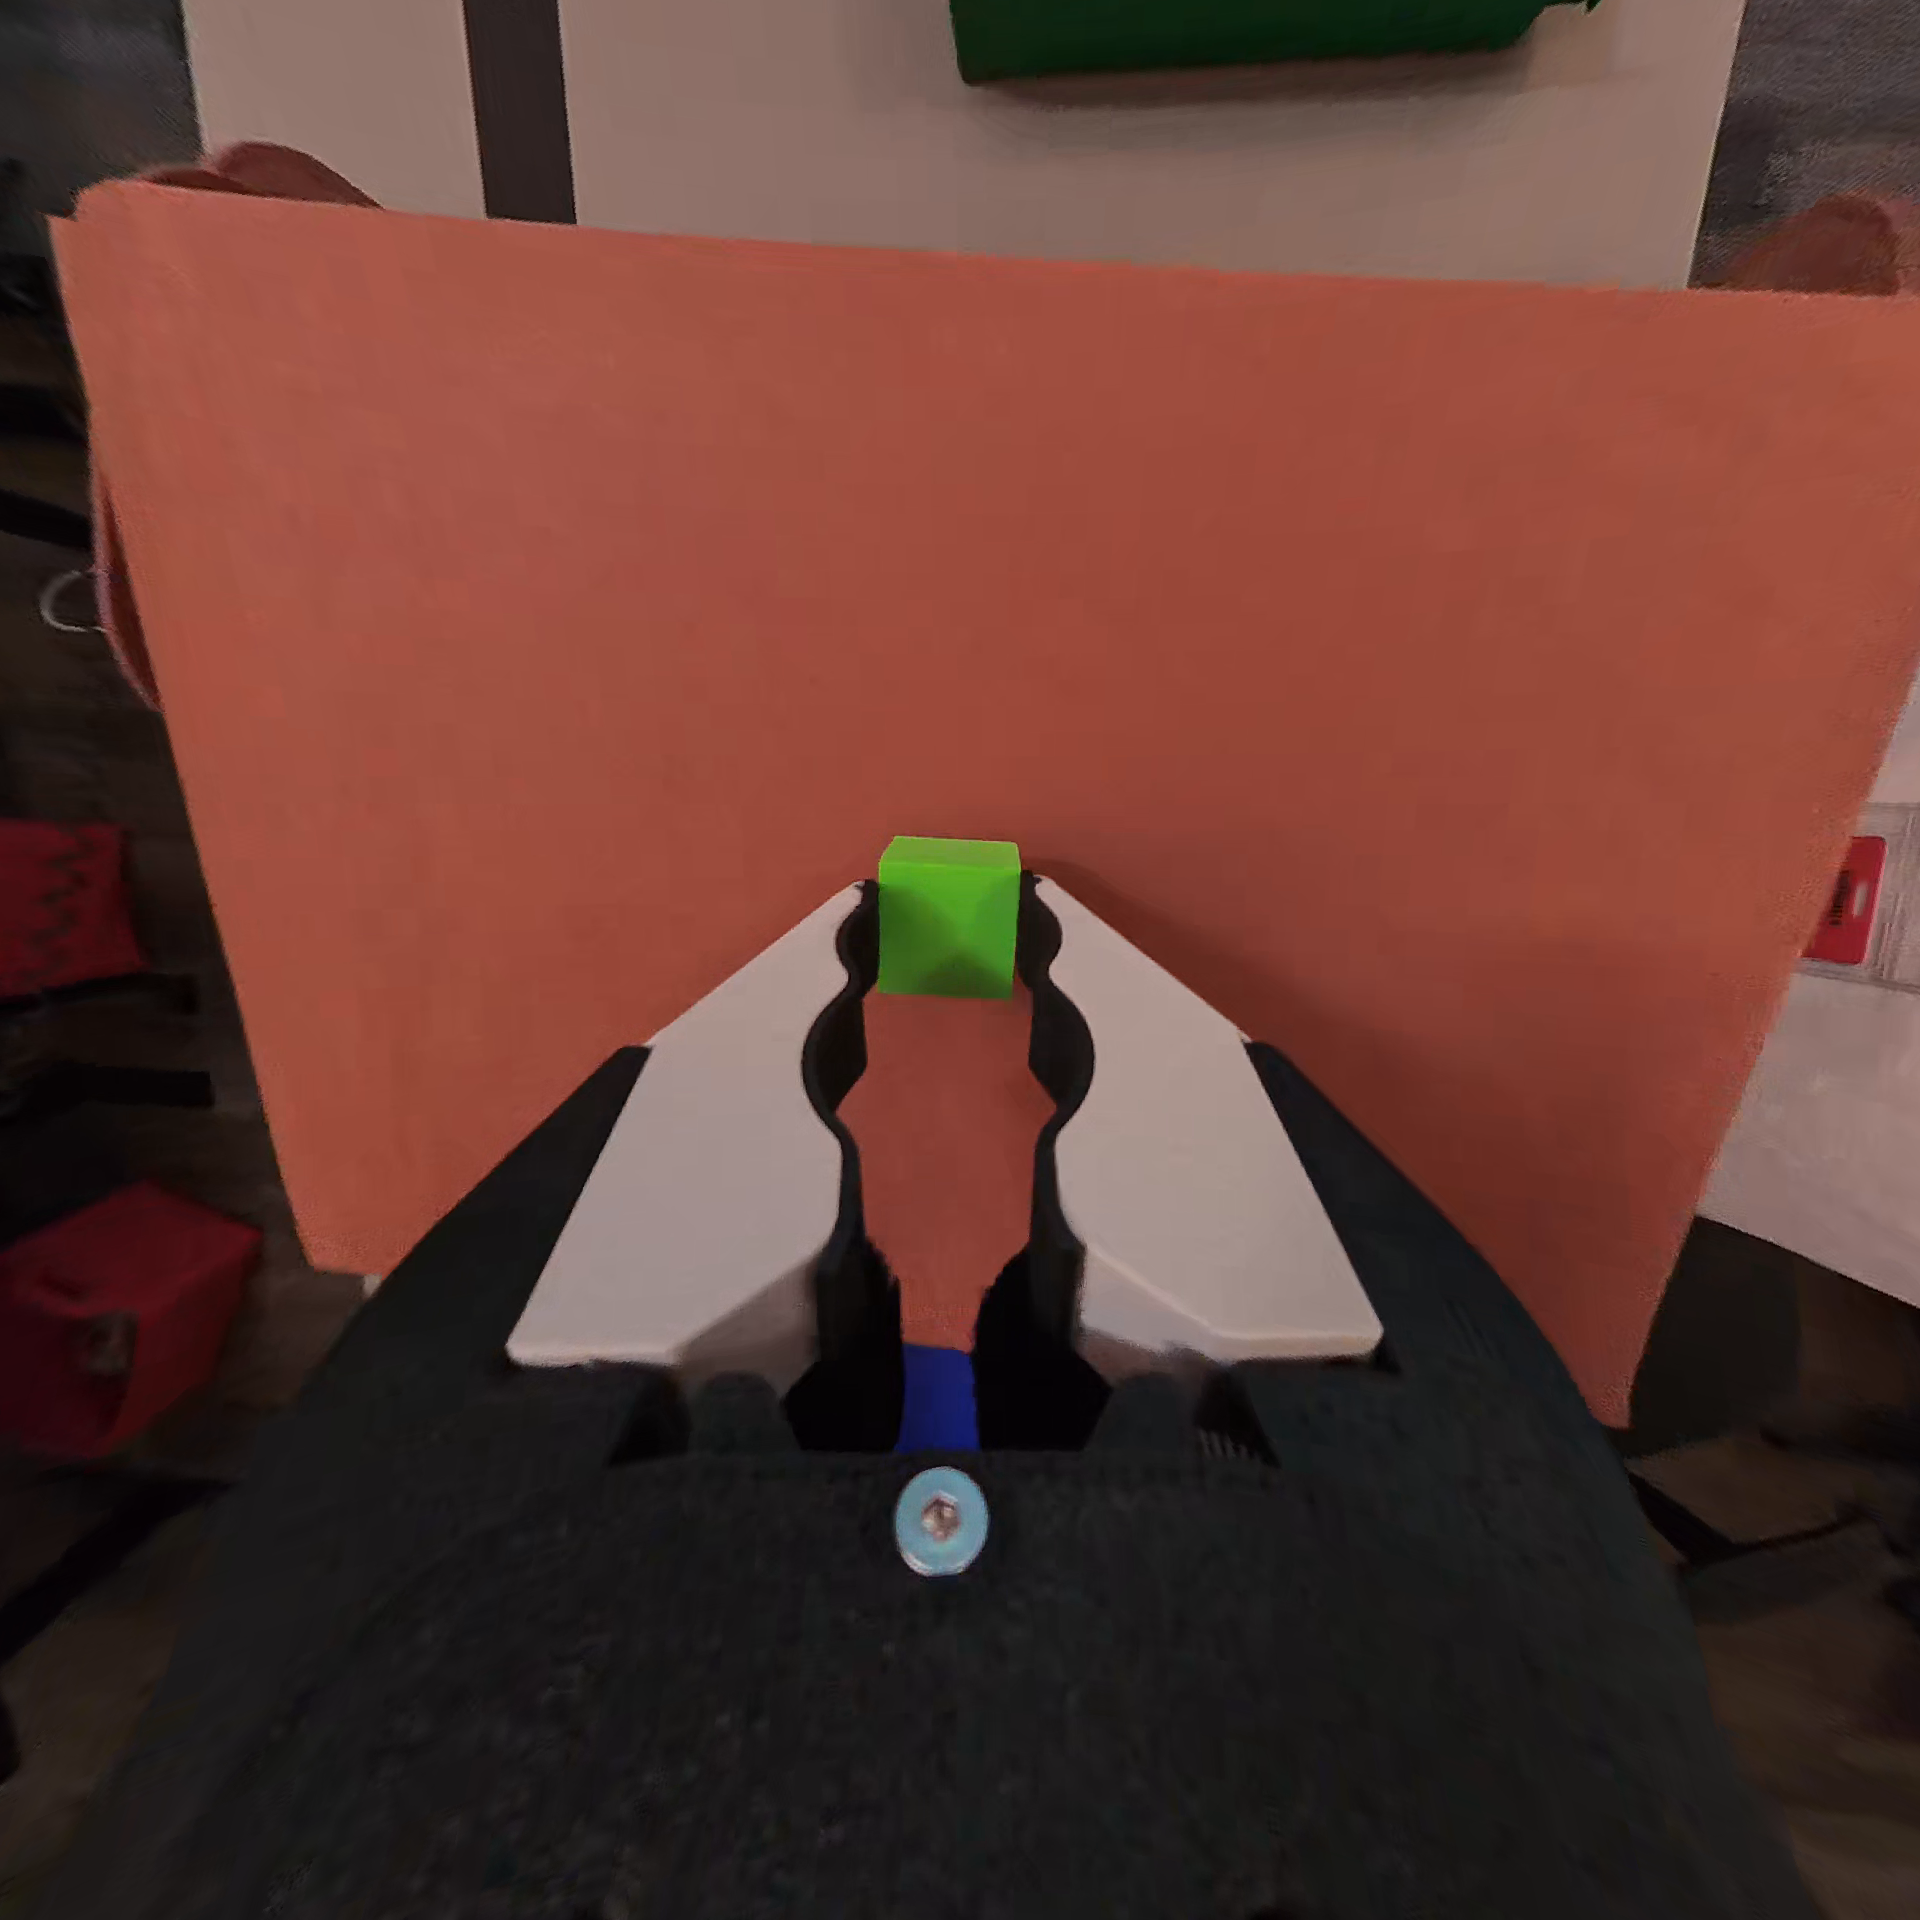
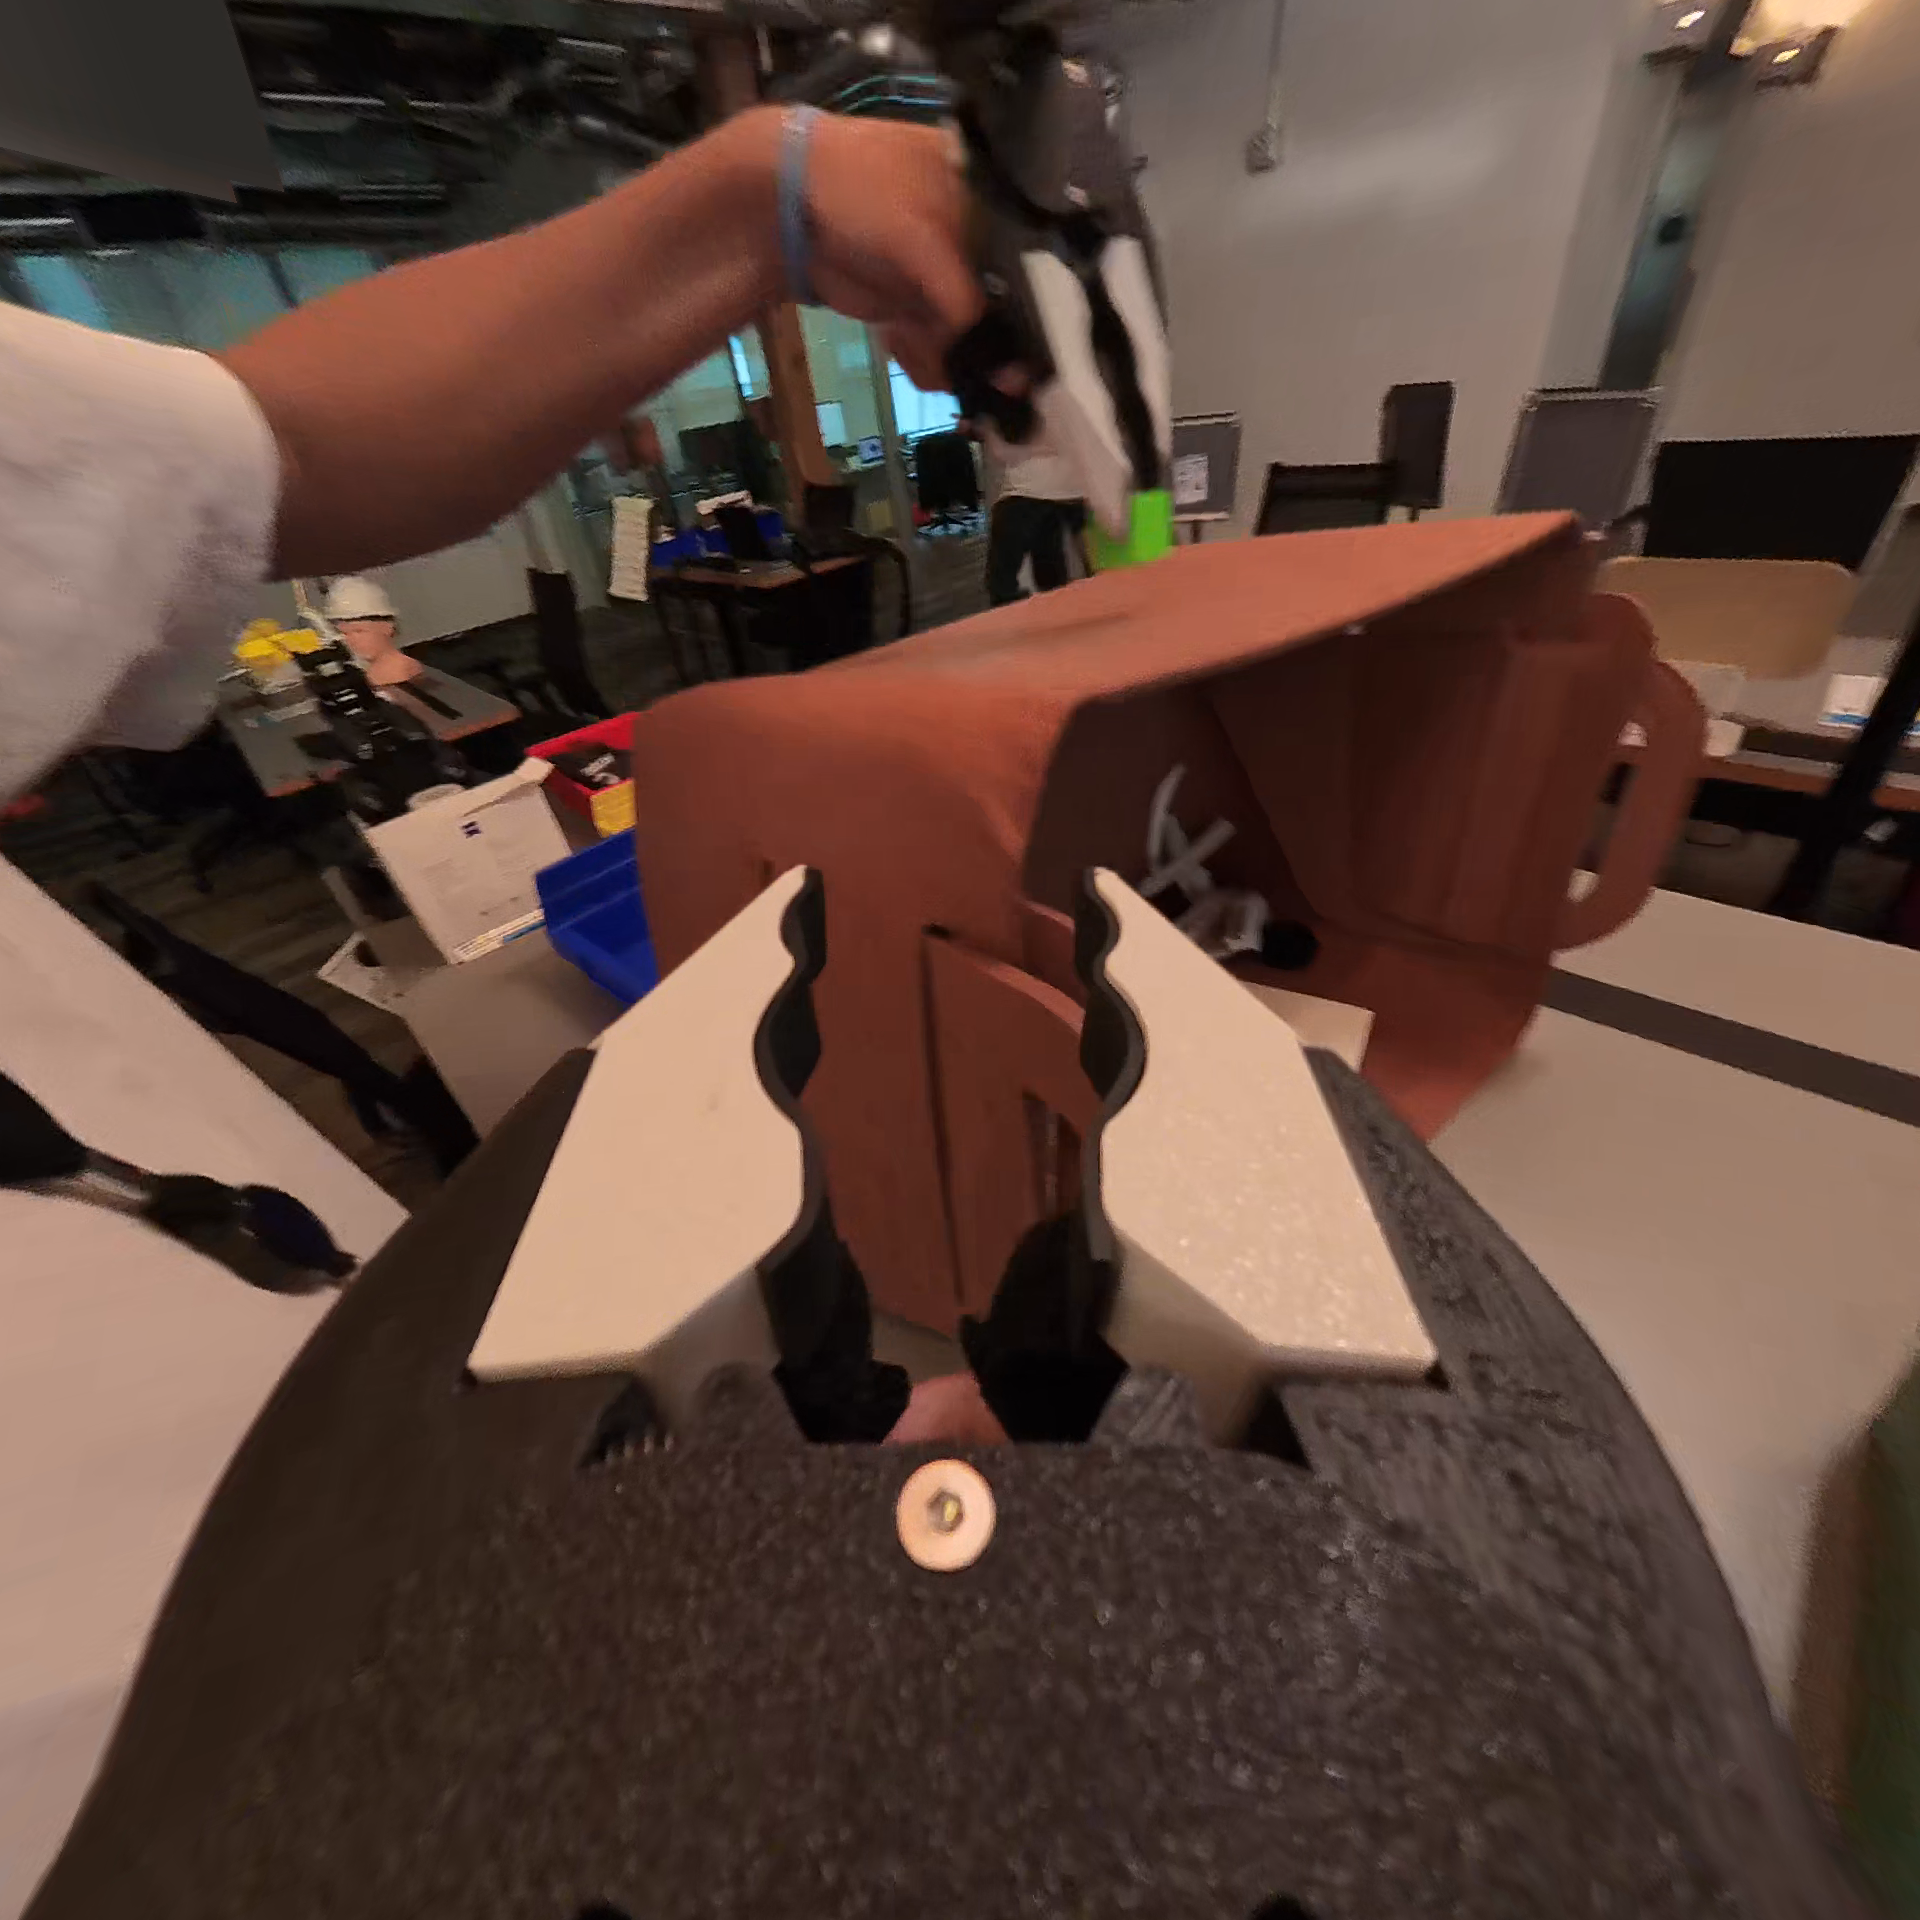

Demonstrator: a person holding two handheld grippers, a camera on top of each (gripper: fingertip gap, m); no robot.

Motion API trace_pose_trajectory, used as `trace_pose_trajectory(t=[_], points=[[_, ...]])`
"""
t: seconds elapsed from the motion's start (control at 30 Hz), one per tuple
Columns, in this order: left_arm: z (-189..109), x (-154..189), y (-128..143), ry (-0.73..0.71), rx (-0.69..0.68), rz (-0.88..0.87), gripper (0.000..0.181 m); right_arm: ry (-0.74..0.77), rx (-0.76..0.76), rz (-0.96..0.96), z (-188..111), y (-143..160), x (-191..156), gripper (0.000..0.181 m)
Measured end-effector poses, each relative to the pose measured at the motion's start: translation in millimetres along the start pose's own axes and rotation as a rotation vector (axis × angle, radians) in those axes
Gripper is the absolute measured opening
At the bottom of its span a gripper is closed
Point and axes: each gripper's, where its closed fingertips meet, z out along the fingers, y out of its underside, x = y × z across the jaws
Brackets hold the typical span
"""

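Pale tabletop [image 2: 1714, 1195] in a cluttered workshop bears a rust-orange felt bag [image 2: 1195, 665] lying on its side, mouth open; the left gripper [image 1: 945, 914] clamps a bright green cube [image 1: 945, 920] between its fingertips just above the bag's upper panel; the right gripper [image 2: 951, 894] stands parted, its fingers straddling the bag's near end, where a handle lies.
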Motion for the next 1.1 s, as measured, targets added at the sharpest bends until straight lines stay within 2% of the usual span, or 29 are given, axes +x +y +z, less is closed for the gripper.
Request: trace_pose_trajectory(t=[0.13, 0.27, 0.37, 0.5, 0.6, 0.67, 0.77, 0.87, 0.93, 1.03, 1.1], points=[[23.3, -7.9, 3.4, 0.012, -0.03, 0.006, 0.027, -0.093, -0.006, -0.052, 19.8, -9.3, -40.4, 0.047], [30.6, -6.0, 2.0, 0.033, -0.019, 0.01, 0.027, -0.109, -0.024, -0.08, 29.7, -3.7, -54.7, 0.047], [26.6, -4.3, 2.4, 0.034, -0.008, 0.009, 0.036, -0.124, -0.041, -0.073, 32.0, 1.9, -57.8, 0.047], [-5.2, -3.9, 4.4, 0.004, 0.102, -0.016, 0.047, -0.127, -0.059, -0.08, 34.5, 2.7, -55.5, 0.047], [-45.2, -2.6, 26.4, -0.027, 0.227, -0.071, 0.048, -0.137, -0.072, -0.099, 40.0, 0.5, -55.9, 0.047], [-61.8, -6.6, 64.3, -0.098, 0.256, -0.134, 0.048, -0.159, -0.06, -0.1, 45.1, -3.7, -59.7, 0.047], [-52.9, -12.9, 159.6, -0.232, 0.165, -0.27, 0.048, -0.191, -0.055, -0.094, 55.4, -6.4, -66.4, 0.047], [-10.1, -8.9, 273.2, -0.317, 0.03, -0.494, 0.048, -0.219, -0.062, -0.096, 66.0, -4.7, -74.9, 0.047], [31.8, 1.2, 339.1, -0.313, -0.03, -0.699, 0.048, -0.235, -0.067, -0.096, 72.3, -2.9, -80.1, 0.047], [92.8, 12.5, 397.5, -0.287, -0.043, -0.936, 0.048, -0.254, -0.083, -0.09, 80.2, 0.4, -86.2, 0.047], [120.7, 10.7, 416.2, -0.283, -0.024, -1.033, 0.048, -0.268, -0.095, -0.089, 83.8, 1.9, -90.5, 0.047]])
